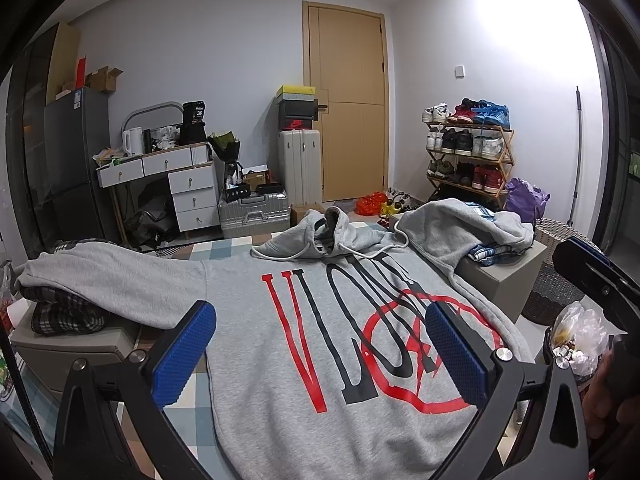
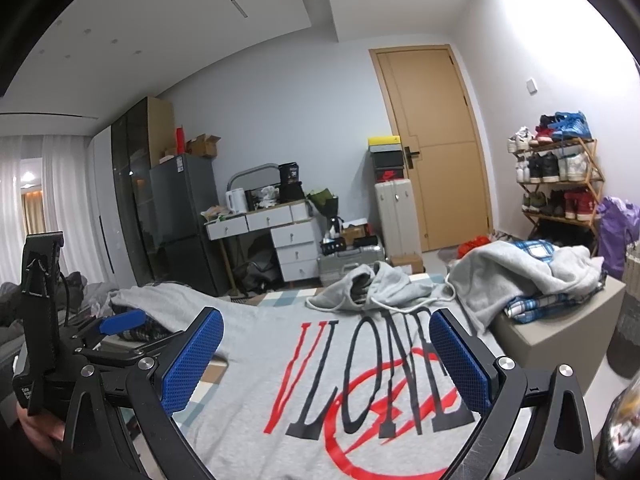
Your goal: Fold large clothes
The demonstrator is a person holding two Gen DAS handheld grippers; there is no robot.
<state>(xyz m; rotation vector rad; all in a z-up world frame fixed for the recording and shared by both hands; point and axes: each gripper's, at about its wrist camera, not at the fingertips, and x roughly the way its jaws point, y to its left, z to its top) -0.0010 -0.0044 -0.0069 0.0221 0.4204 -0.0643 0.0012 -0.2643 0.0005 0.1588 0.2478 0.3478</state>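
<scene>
A grey hoodie with red and black "VLONE" lettering lies spread flat on a checked cover, hood at the far end. Its left sleeve drapes over a plaid bundle; its right sleeve lies over a blue plaid garment on a box. My left gripper hovers open above the hoodie's lower front, blue pads wide apart. My right gripper is also open over the print, holding nothing. The left gripper's body shows at the left of the right wrist view.
A beige box stands right of the hoodie, a grey box left. A wicker basket and a plastic bag sit at the right. Suitcases, white drawers, a shoe rack and a door lie beyond.
</scene>
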